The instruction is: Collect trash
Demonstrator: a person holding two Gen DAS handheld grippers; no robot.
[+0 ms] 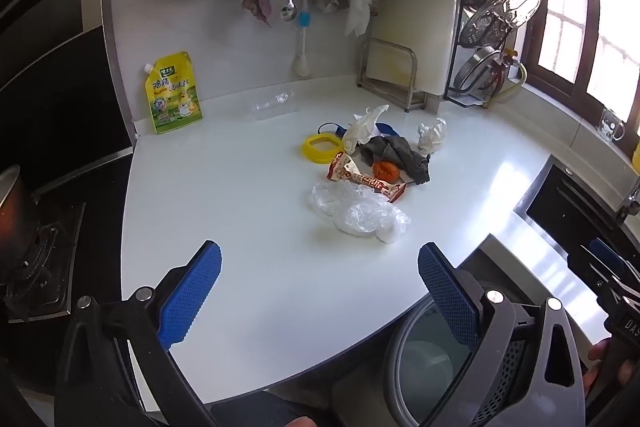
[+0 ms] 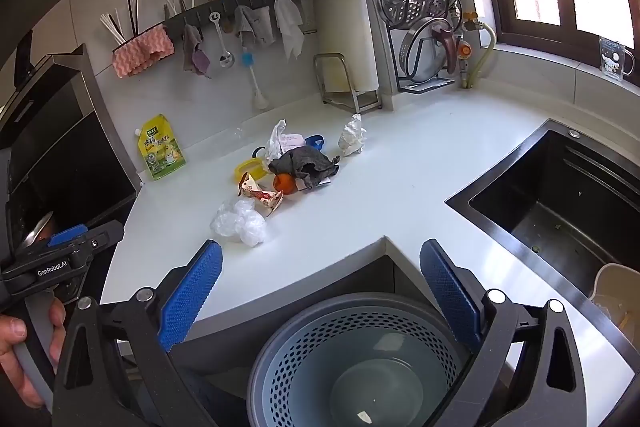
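A pile of trash lies on the white counter point(image 1: 240, 227): a crumpled clear plastic bag point(image 1: 360, 213) point(image 2: 240, 221), a red-white snack wrapper point(image 1: 364, 179) point(image 2: 262, 195), an orange peel point(image 1: 386, 171) point(image 2: 285, 183), a dark grey rag point(image 1: 394, 153) point(image 2: 306, 165), a yellow ring point(image 1: 322, 149), white tissue point(image 1: 362, 125) and crumpled paper point(image 1: 432, 135) point(image 2: 352, 138). A grey perforated bin point(image 2: 352, 359) point(image 1: 424, 355) stands below the counter edge. My left gripper point(image 1: 320, 263) is open and empty, short of the pile. My right gripper point(image 2: 320, 259) is open and empty above the bin.
A yellow seasoning pouch point(image 1: 174, 95) leans on the wall beside a clear bottle point(image 1: 276, 105). A stove with a pot point(image 1: 16, 211) is at the left. A black sink point(image 2: 560, 203) is at the right. Racks with lids and a cutting board point(image 1: 420, 27) stand behind.
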